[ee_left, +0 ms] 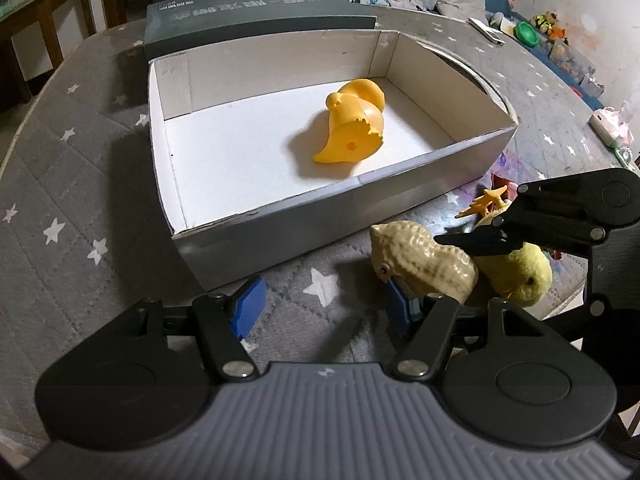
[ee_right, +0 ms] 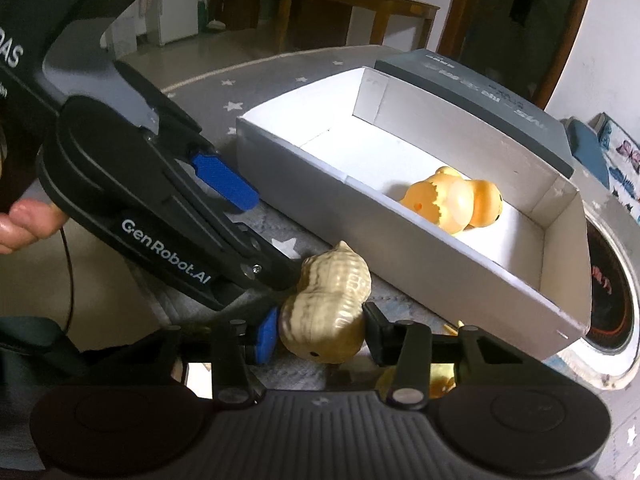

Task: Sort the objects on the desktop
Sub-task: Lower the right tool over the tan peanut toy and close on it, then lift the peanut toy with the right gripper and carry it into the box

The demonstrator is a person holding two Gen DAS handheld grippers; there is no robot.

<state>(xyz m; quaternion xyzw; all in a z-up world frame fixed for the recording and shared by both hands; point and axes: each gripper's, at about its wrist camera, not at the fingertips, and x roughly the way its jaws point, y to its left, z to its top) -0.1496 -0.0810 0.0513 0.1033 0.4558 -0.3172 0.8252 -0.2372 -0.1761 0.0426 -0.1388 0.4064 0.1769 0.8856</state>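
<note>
right fingers (ee_right: 268,330) around peanut toy (ee_right: 326,304); left wide apart

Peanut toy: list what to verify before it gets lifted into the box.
1. The right gripper is closed around the peanut toy: ok.
2. Hold is firm enough to lift: cannot tell.
3. The left gripper is clear of the toy: not ok; it is open, with one finger against the toy.
4. The yellow plush is free of the grip: cannot tell; it lies tight beside the peanut.
5. The box is open with room: ok; only the orange duck is inside.
</note>
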